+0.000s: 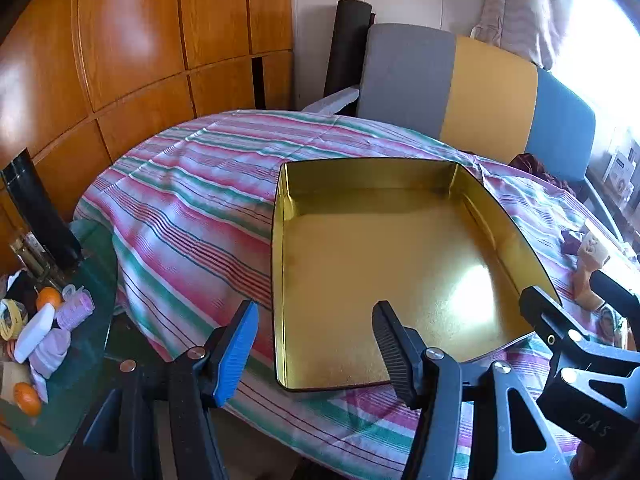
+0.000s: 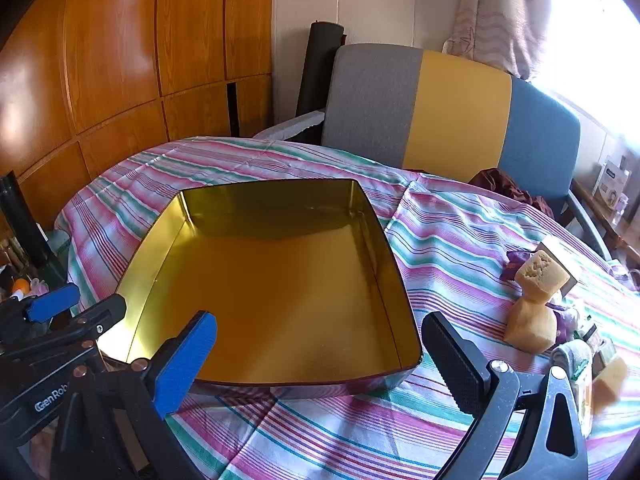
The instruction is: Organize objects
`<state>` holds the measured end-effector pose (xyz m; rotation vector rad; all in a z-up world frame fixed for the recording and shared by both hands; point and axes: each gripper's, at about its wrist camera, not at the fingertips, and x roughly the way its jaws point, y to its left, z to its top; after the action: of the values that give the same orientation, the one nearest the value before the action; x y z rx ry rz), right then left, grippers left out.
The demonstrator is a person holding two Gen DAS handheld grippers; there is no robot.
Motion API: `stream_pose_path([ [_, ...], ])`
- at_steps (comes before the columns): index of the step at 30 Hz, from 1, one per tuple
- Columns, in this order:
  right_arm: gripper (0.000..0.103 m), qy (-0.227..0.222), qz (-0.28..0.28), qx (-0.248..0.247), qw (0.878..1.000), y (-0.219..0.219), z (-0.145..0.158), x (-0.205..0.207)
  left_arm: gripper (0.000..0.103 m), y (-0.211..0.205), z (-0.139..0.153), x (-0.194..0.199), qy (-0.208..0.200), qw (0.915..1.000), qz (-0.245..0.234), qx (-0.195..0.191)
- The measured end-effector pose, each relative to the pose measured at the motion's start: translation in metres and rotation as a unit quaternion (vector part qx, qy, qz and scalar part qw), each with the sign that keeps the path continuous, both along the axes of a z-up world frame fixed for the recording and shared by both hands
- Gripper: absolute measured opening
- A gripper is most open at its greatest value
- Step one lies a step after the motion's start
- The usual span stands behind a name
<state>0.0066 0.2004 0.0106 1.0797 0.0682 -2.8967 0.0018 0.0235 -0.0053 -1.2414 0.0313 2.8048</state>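
daylight floods in from a window (image 1: 608,40) at upper right of both frames, blown out to pure white w/ haze bleeding over the curtain (image 2: 504,12). rest of room is warm, fairly bright. gold tin (image 2: 280,292) throws a hot glare spot at lower right of its floor in the left wrist view; far wall inside is in shadow. wood panels (image 1: 120,40) show soft sheen. heavy fisheye bend, dark vignette in corners, edges slightly soft.
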Motion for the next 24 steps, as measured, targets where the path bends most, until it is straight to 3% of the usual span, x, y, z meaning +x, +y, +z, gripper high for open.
stream_pose_path([
  [10,0.103,0.012,0.002,-0.001,1.0,0.004,0.011,0.008,0.06,-0.002,0.013,0.008,0.041,0.9989,-0.006,-0.023],
  [24,0.103,0.019,-0.007,0.003,1.0,0.015,0.021,0.016,0.06,0.012,0.017,0.016,0.052,0.9973,-0.049,-0.016],
])
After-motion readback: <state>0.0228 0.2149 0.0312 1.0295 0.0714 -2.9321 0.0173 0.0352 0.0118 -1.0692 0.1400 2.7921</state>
